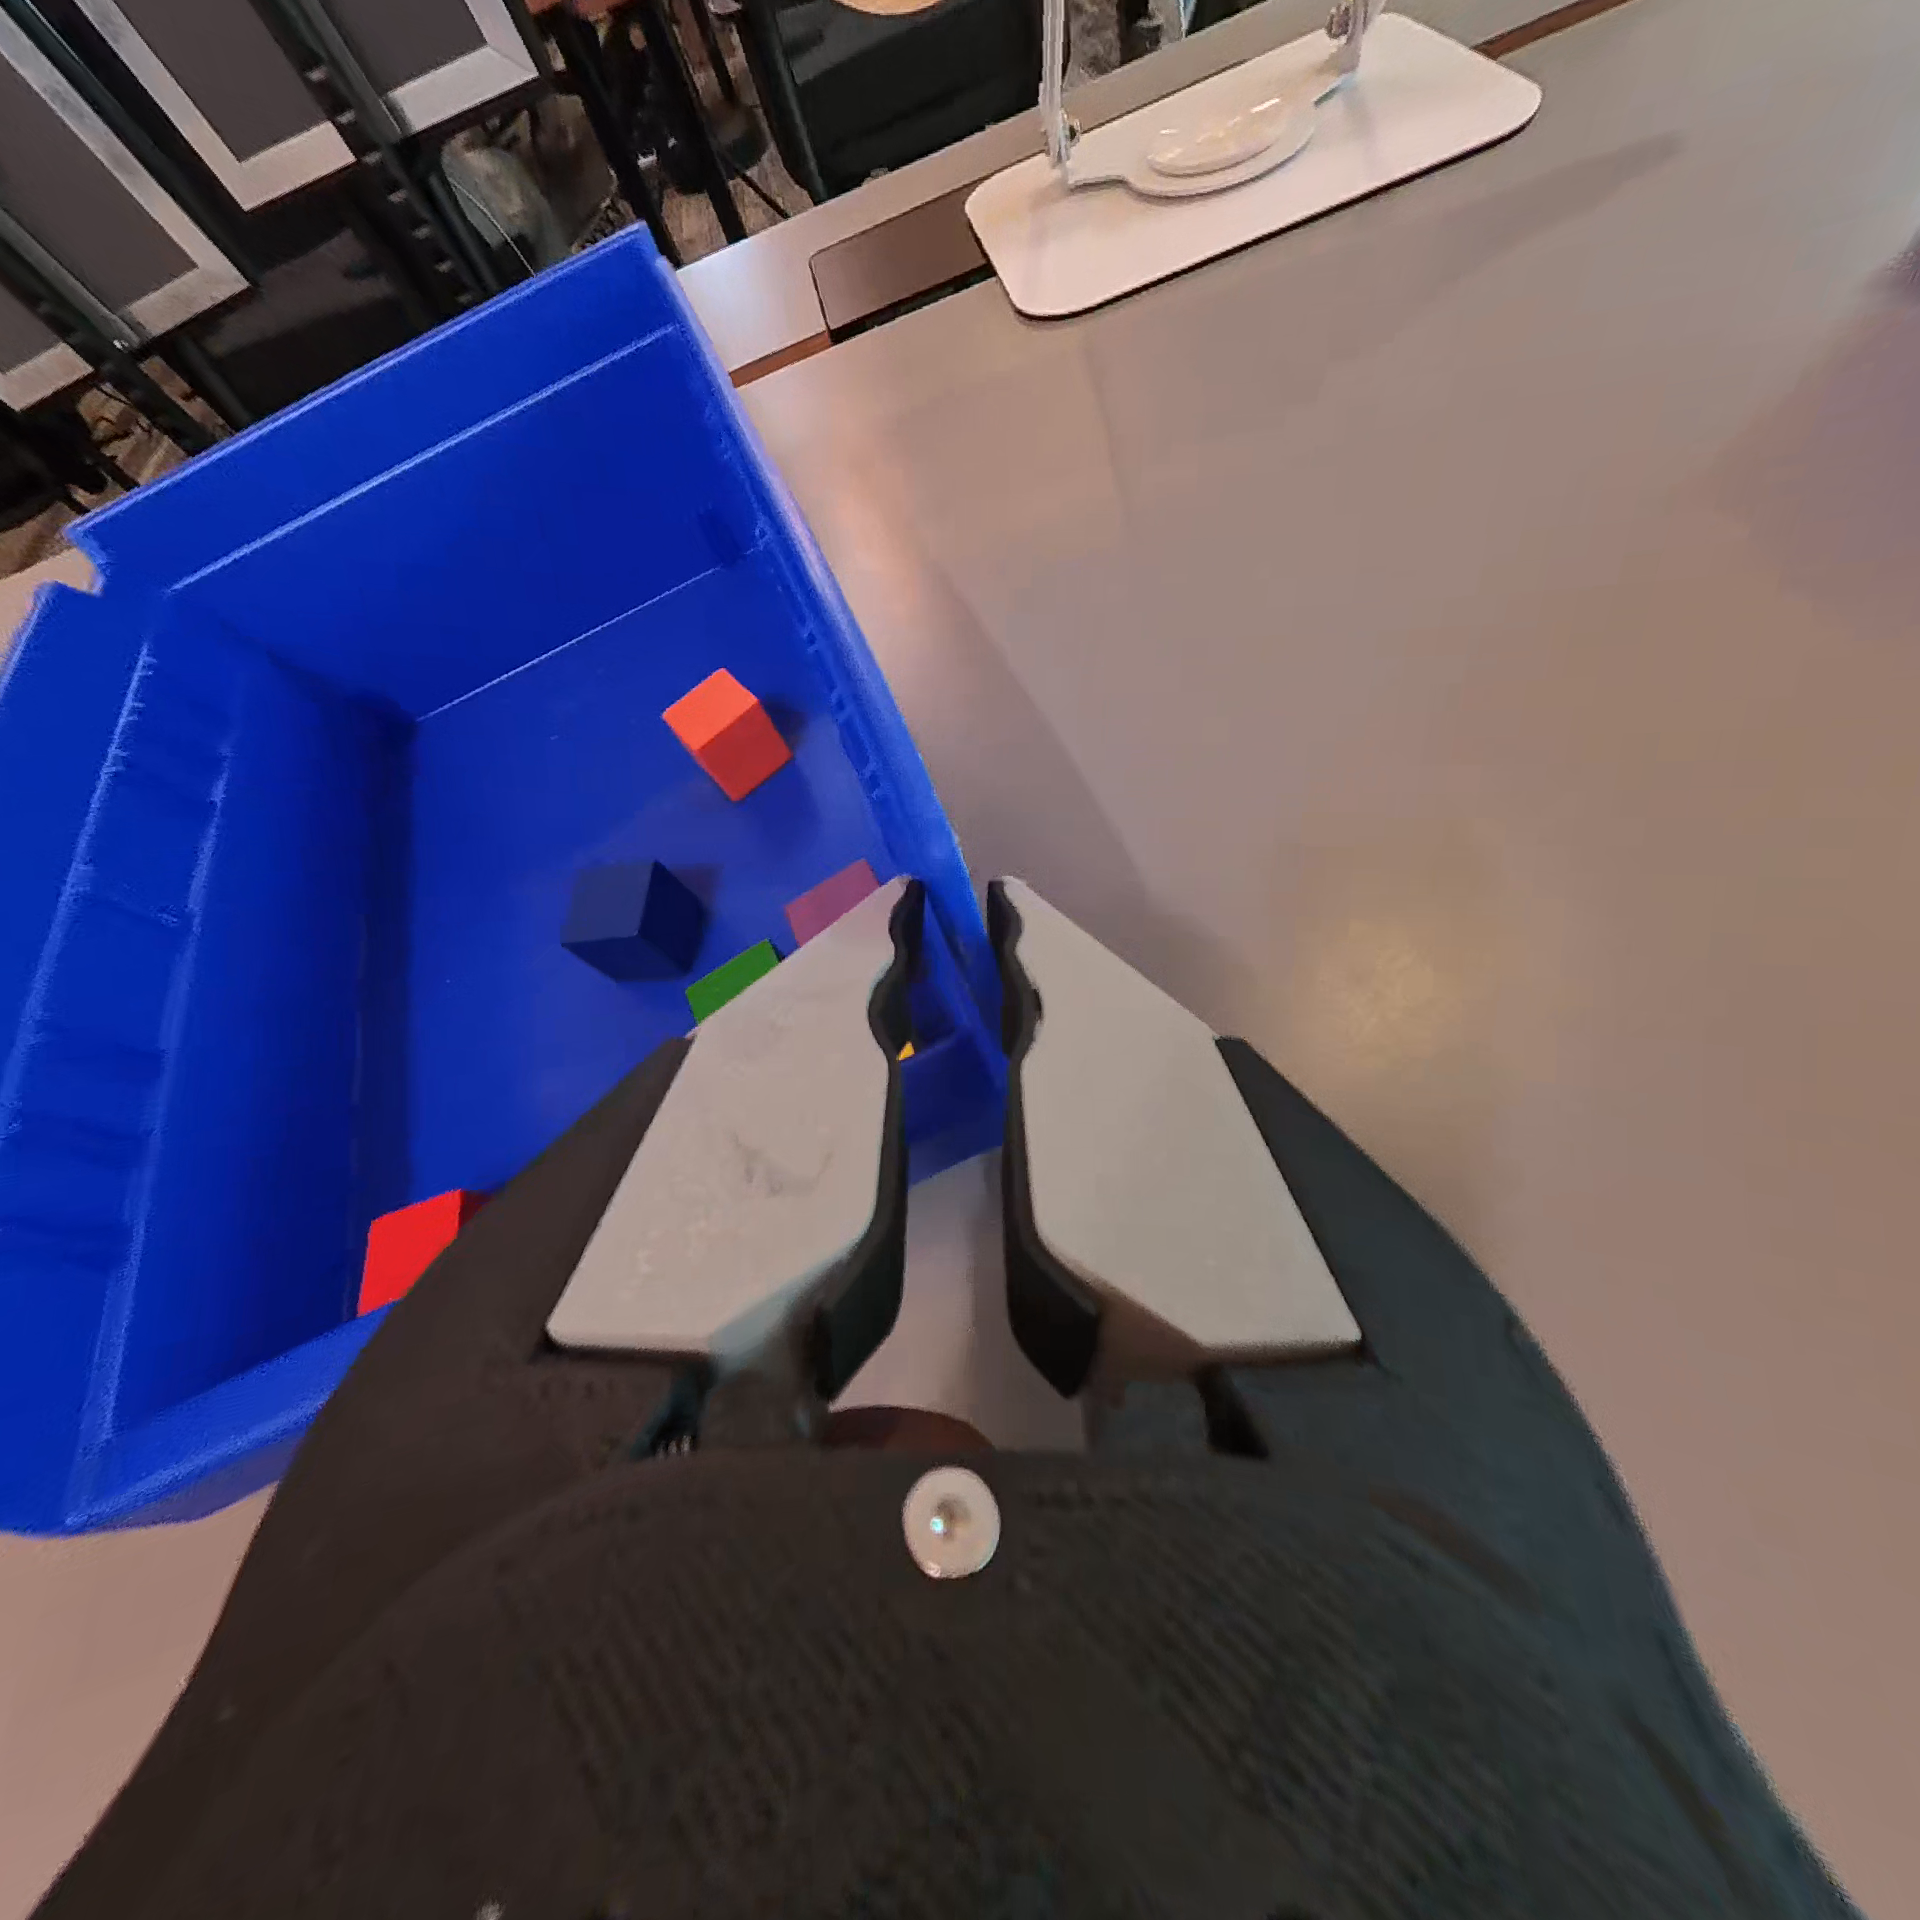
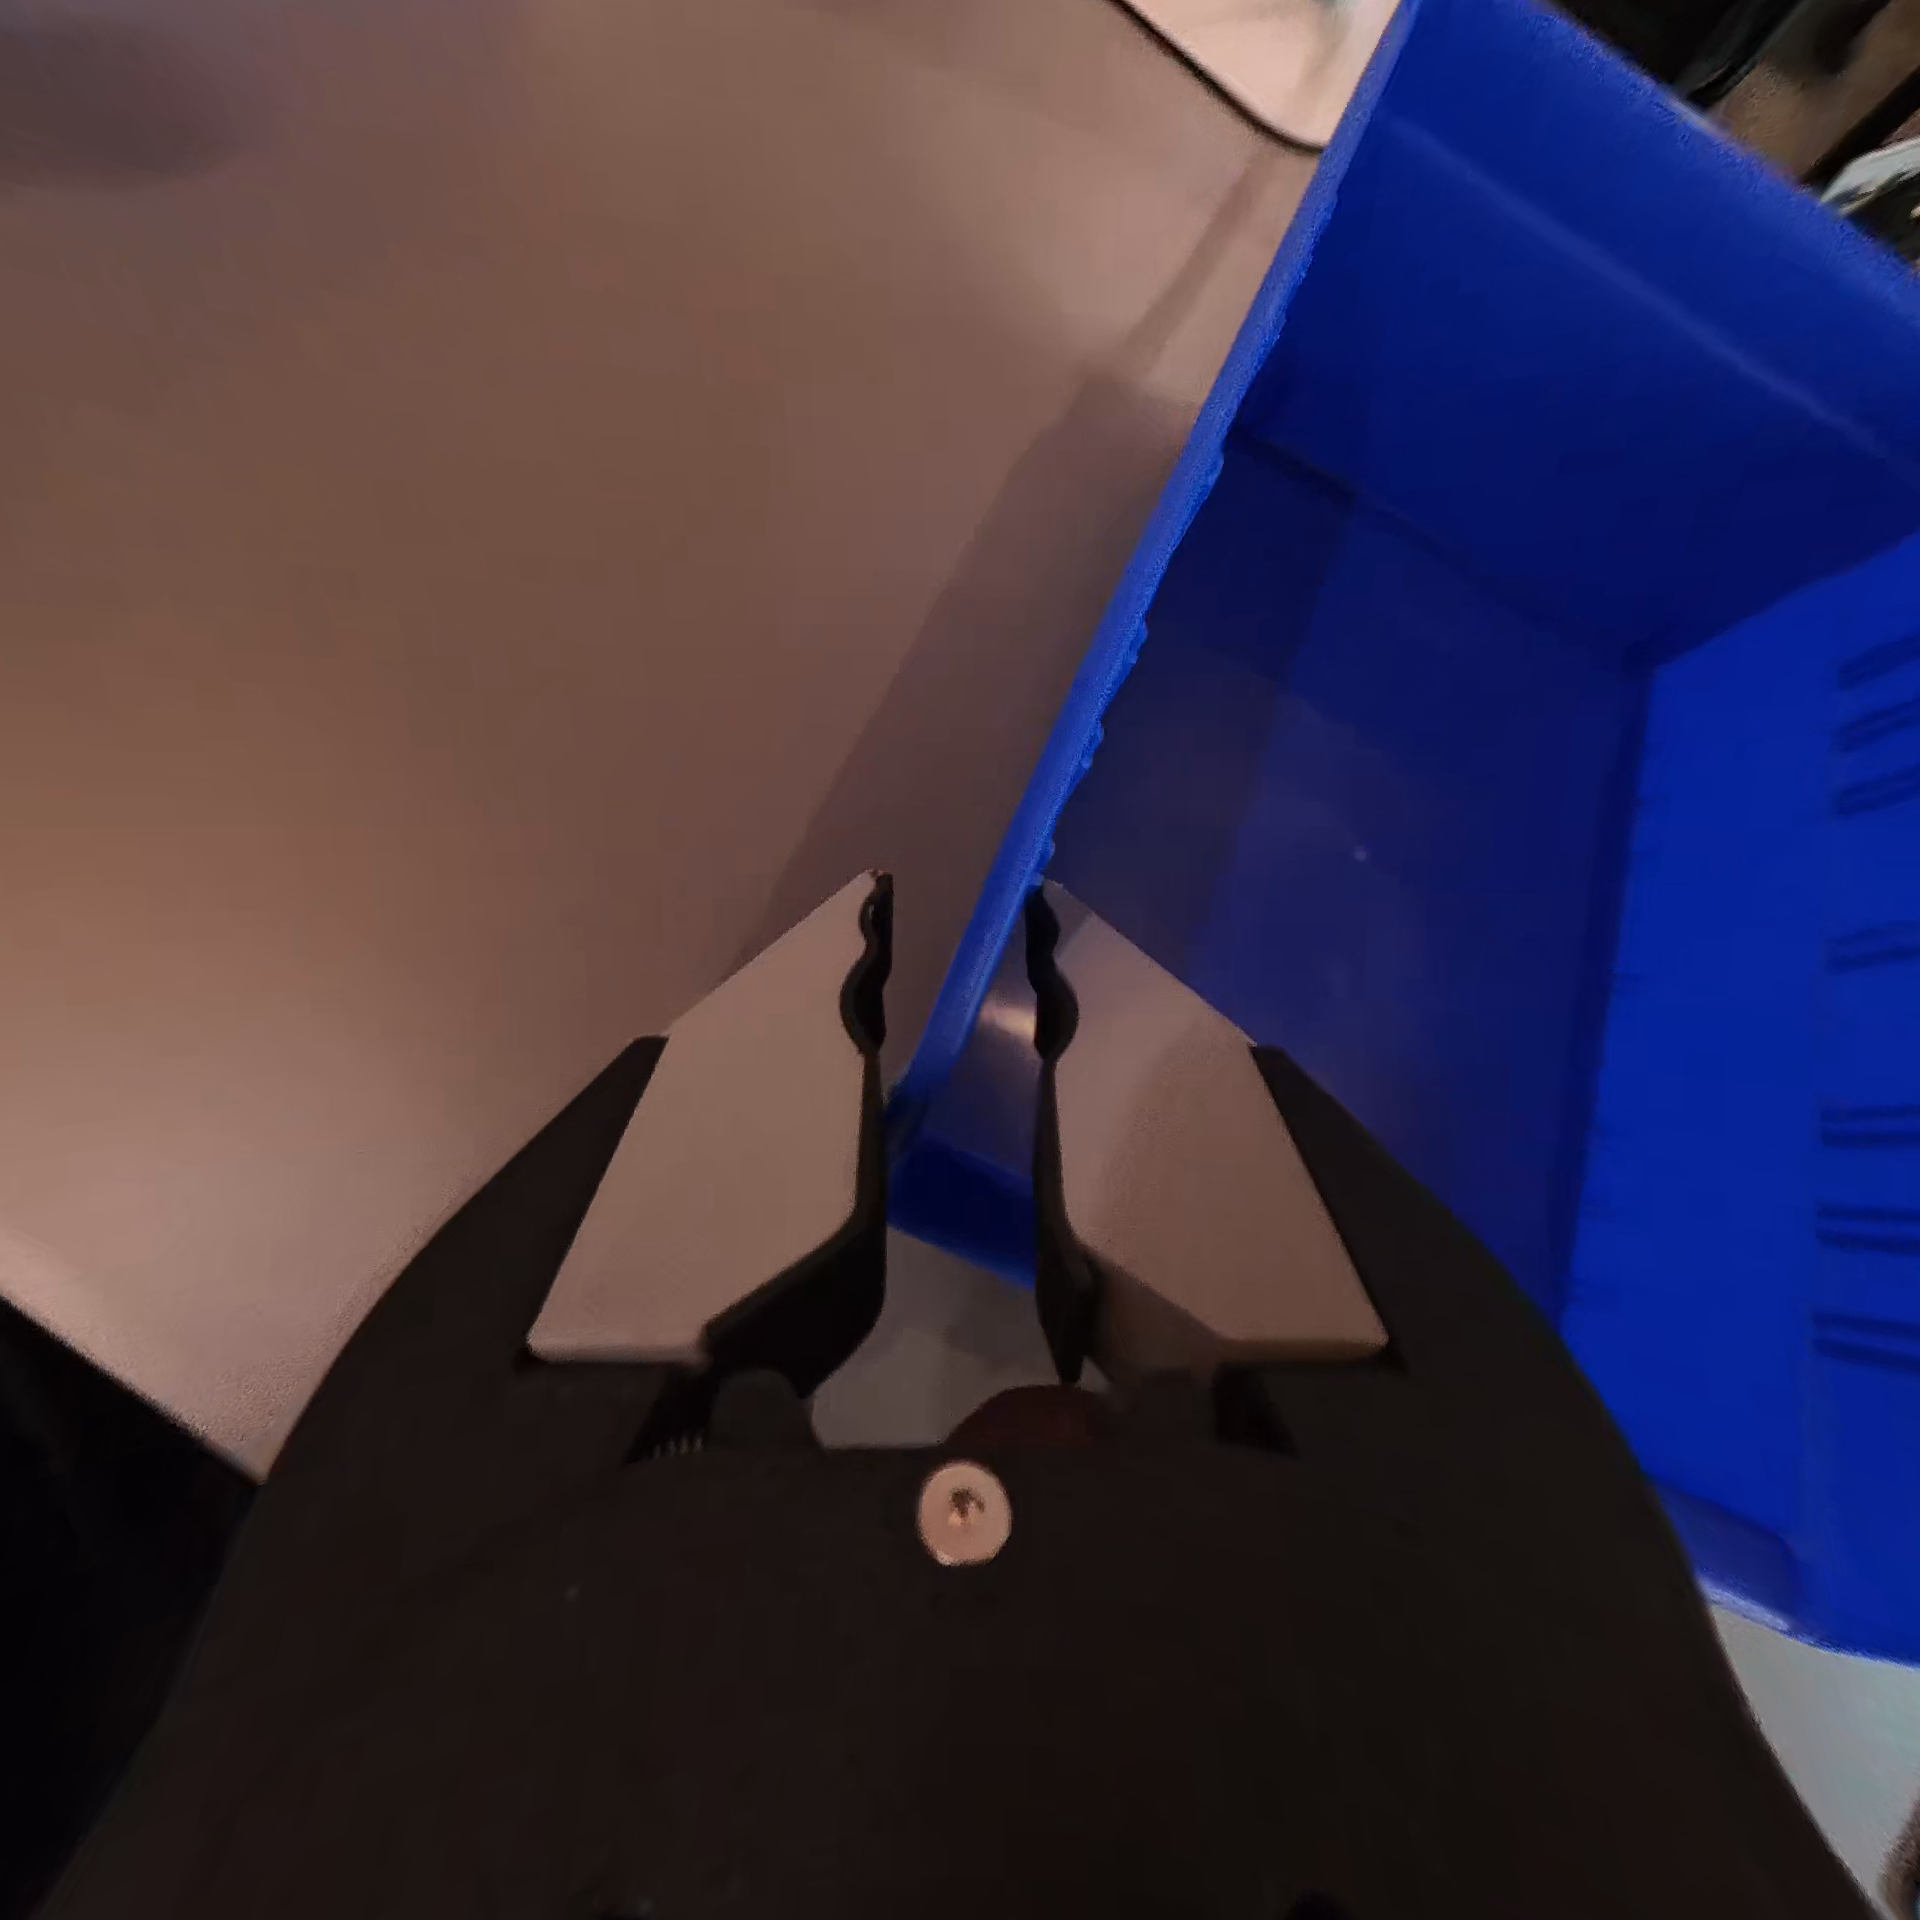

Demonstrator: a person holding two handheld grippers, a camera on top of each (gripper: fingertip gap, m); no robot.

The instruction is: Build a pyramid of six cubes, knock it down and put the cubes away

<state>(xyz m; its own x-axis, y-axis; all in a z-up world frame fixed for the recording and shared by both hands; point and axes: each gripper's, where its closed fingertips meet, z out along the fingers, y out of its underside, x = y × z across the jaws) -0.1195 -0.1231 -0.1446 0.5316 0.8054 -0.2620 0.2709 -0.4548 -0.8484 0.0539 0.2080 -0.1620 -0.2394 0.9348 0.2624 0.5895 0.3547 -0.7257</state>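
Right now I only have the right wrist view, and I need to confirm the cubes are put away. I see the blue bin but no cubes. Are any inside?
Observer: Yes. The left wrist view shows an orange cube on the floor of the blue bin.
Operator: Any others?
Observer: A dark blue cube, plus a purple cube, green cube and red cube, each partly hidden behind the left gripper.
Operator: Is that gripper holding one?
Observer: No, it is open with nothing between its fingers.
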